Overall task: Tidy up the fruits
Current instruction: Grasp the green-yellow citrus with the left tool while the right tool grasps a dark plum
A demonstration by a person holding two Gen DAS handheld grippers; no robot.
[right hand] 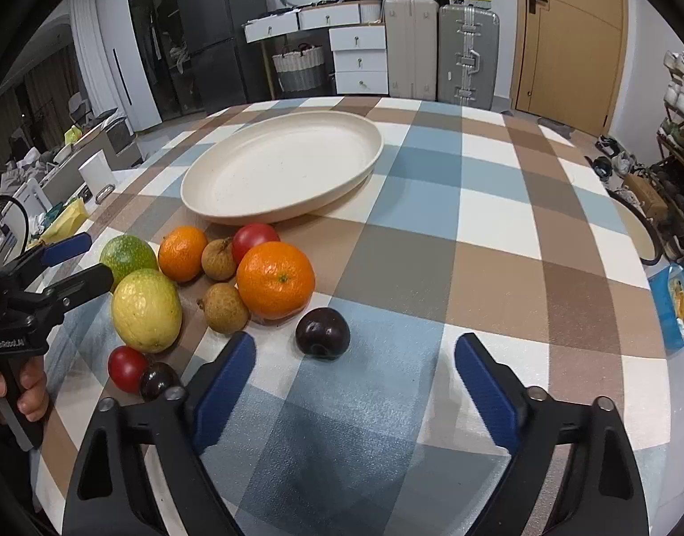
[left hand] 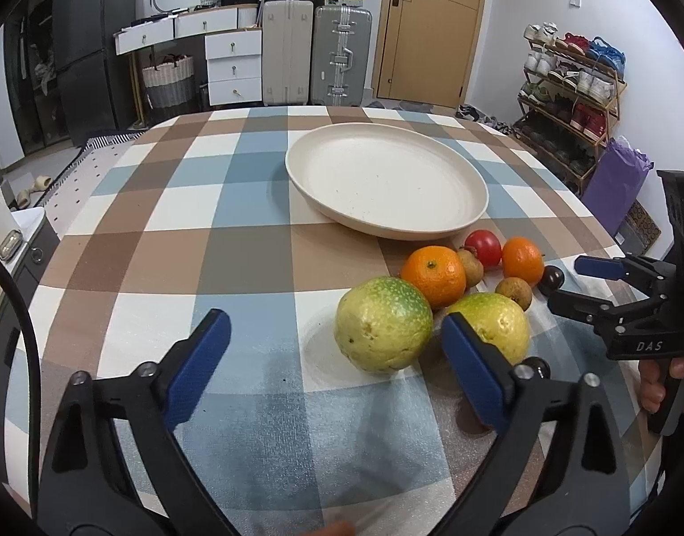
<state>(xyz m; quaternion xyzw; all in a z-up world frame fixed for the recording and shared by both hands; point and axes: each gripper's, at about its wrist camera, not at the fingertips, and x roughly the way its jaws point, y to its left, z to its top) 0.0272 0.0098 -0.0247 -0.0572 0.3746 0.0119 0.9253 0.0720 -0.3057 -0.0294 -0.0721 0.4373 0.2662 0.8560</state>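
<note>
In the left wrist view, the left tongs (left hand: 335,348) are standing wide open at the bottom of the frame, holding nothing. The right-hand blue pad is sitting just in front of a yellow-green fruit (left hand: 498,324), overlapping it in the picture; whether they are touching cannot be told. A larger yellow-green fruit (left hand: 383,324) is lying between the two pads, nearer the right one, clear of the left pad.

In the right wrist view, the right tongs (right hand: 355,362) are also gaping wide at the bottom of the frame and gripping nothing. A dark plum (right hand: 323,332) is resting on the checked surface (right hand: 476,241) just beyond the gap, closer to the left pad and apart from both.

The rest of the fruit is clustering at the lower left of that frame: a big orange (right hand: 275,279), a smaller orange (right hand: 182,253), two brown longans (right hand: 223,308), a red tomato (right hand: 255,236), a second tomato (right hand: 127,368) and another dark plum (right hand: 158,379) beside it. The cream plate (right hand: 217,214) is lying bare above the pile, towards the upper middle, with the fruit just beside its near rim.
</note>
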